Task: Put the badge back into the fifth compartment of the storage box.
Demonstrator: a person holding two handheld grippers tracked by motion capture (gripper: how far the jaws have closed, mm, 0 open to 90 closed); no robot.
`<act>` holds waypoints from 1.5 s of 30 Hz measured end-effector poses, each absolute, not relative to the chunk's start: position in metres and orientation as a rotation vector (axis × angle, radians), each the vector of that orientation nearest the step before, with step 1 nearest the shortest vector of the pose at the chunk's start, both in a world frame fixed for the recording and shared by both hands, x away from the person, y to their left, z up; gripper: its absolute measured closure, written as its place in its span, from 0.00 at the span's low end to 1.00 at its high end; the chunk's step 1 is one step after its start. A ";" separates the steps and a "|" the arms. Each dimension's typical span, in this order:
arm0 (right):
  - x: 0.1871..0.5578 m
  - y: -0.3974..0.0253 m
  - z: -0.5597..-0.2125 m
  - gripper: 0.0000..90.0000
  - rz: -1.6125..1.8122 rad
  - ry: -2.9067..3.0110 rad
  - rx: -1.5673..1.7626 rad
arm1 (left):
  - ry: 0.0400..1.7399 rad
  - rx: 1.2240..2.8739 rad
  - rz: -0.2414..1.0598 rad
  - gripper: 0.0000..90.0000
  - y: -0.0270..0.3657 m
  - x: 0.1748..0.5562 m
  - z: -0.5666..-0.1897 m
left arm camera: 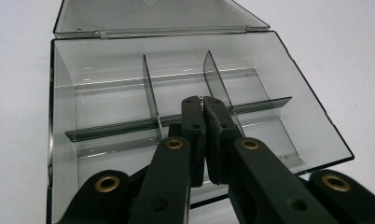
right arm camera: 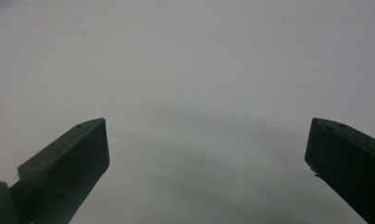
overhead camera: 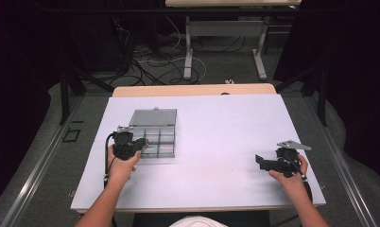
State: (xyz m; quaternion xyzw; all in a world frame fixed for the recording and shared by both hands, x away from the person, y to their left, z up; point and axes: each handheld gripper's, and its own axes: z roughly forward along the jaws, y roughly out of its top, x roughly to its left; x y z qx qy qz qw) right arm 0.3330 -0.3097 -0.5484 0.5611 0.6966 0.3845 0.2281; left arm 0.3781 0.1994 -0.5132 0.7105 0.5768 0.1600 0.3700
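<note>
Left gripper pressed together over clear organizer box, hiding front middle compartment; right gripper spread above table

Plastics and a matt tabletop

The smoky transparent plastic compartment box is glossy and smooth, its clear hinged lid reflecting light. The matt black plastic left gripper carries shiny brass-coloured metal rivets. The white table surface looks smooth and matt.
</note>
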 end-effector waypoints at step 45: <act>0.333 -0.312 -0.548 0.00 1.059 1.919 1.533 | 1.490 1.829 0.378 0.81 0.197 0.380 -0.520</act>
